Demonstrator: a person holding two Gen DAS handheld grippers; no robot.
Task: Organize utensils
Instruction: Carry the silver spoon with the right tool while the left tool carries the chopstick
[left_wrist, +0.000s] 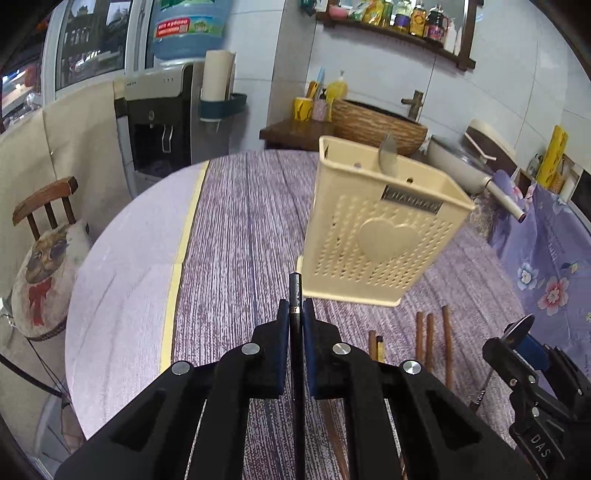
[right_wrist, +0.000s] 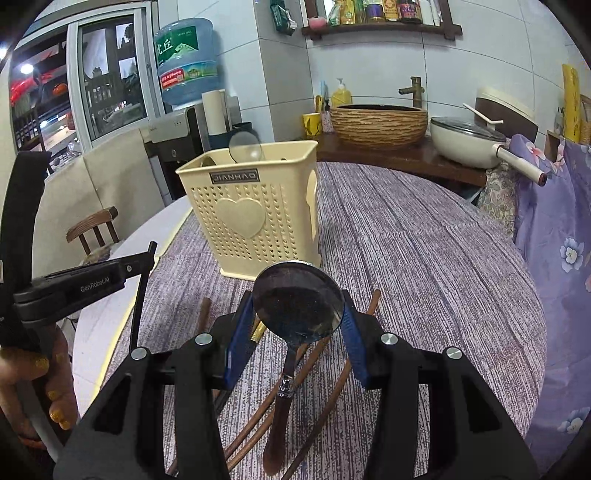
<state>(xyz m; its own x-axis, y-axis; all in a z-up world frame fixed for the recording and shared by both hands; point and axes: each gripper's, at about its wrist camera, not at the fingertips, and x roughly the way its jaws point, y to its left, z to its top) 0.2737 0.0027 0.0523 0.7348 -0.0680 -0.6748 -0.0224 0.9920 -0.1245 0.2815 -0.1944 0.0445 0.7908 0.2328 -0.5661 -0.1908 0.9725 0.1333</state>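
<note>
Nearest the lens in the left wrist view, the left gripper (left_wrist: 295, 314) has its blue-padded fingers closed on a thin black chopstick (left_wrist: 295, 295), whose square tip pokes a little way past the pads. In the right wrist view, the right gripper (right_wrist: 298, 321) clamps the round bowl of a metal spoon (right_wrist: 298, 306) by its edges, the brown handle hanging down toward the camera.

Both holds look precarious. The spoon's polished, curved rim gives the pads little to bite, so it could swivel or slip out if tilted; the handle's weight would drive that. The slim chopstick could pivot between the pads and miss the opening.

Beneath both tools lie loose brown wooden chopsticks (left_wrist: 430, 339), round and slender, on the table (right_wrist: 424, 251), whose purple cloth is woven in fine streaks. A dangling spoon handle could snag or scatter them.

Just beyond stands the cream plastic utensil holder (right_wrist: 251, 214), a rectangular basket with perforated walls, a raised heart and a small nameplate. It is light and tall, so a sideways knock at its rim might tip it. Another spoon (right_wrist: 244, 146) already stands inside, its bowl showing above the rim.

Farther back sit a woven basin (right_wrist: 378, 123) and a lidded cream pan (right_wrist: 465, 142).
</note>
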